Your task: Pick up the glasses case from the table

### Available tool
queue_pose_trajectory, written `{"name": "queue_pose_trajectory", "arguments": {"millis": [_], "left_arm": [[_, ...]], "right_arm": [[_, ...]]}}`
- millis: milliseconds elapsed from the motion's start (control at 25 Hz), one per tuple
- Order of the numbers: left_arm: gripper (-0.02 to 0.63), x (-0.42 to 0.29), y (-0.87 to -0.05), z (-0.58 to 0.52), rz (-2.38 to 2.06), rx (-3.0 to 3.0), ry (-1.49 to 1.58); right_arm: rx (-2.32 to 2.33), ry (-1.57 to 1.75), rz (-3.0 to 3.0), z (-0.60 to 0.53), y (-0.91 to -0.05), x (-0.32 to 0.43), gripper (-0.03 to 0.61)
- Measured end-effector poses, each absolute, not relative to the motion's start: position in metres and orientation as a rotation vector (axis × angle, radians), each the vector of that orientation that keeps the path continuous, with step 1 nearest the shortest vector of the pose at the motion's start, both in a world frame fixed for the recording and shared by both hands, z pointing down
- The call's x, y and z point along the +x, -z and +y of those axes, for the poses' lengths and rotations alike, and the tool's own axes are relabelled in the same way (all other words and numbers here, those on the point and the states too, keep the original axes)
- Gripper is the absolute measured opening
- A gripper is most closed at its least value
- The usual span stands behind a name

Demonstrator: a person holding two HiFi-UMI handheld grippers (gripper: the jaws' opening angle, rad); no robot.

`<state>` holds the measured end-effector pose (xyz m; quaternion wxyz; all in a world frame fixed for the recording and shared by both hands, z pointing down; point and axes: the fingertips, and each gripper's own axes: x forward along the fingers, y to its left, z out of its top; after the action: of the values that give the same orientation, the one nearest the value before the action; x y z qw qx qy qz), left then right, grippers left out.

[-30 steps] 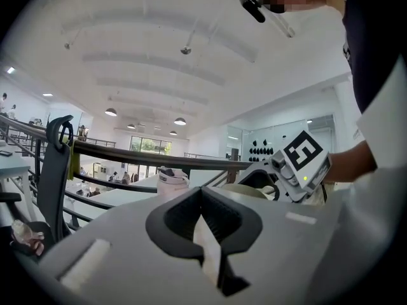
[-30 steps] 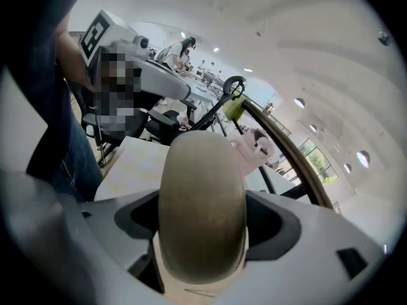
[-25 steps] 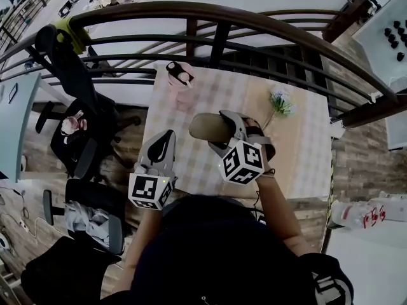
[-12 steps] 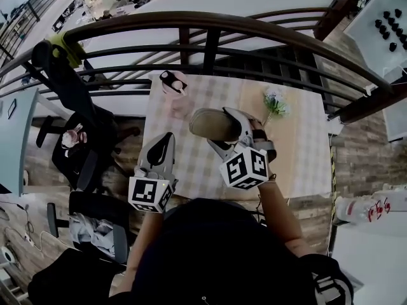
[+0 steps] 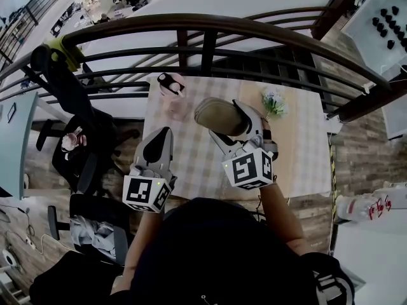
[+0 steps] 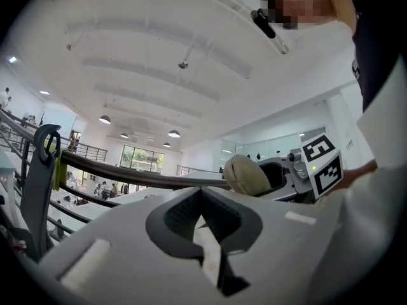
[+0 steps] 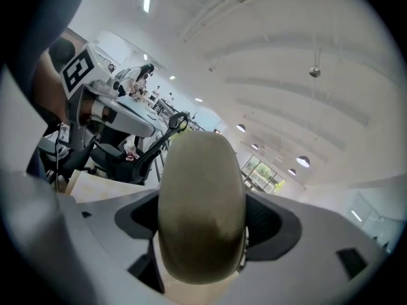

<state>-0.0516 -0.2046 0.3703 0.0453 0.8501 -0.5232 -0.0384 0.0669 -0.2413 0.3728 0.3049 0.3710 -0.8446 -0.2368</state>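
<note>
Glasses case [image 7: 201,208] between right tongs [image 7: 202,254], aloft

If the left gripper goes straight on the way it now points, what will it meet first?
Probably the dark railing: the left gripper, jaws together, tilts upward, so it should pass above the pink cup. Depth is unclear.

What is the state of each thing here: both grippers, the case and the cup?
glasses case: closed, held off the table.
right gripper: fingers shut on the glasses case.
left gripper: fingers shut, empty.
pink cup: upright on the table, dark lid on.
</note>
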Motion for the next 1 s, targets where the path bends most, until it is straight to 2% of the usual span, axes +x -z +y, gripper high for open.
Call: {"name": "queue_pose_trajectory", "arguments": {"millis": [400,1000], "left_arm": [[0.008,-0.055,-0.356,-0.211,-1.629,2.585,0.153],[0.008,-0.057,-0.335,-0.213,-1.694,2.584,0.197]], "right_arm": [[1.19,0.613,-2.324,-0.246,-0.341,0.082,0.377],[1.558,0.262,-2.631,-0.253,-0.315,0.111,0.377]]}}
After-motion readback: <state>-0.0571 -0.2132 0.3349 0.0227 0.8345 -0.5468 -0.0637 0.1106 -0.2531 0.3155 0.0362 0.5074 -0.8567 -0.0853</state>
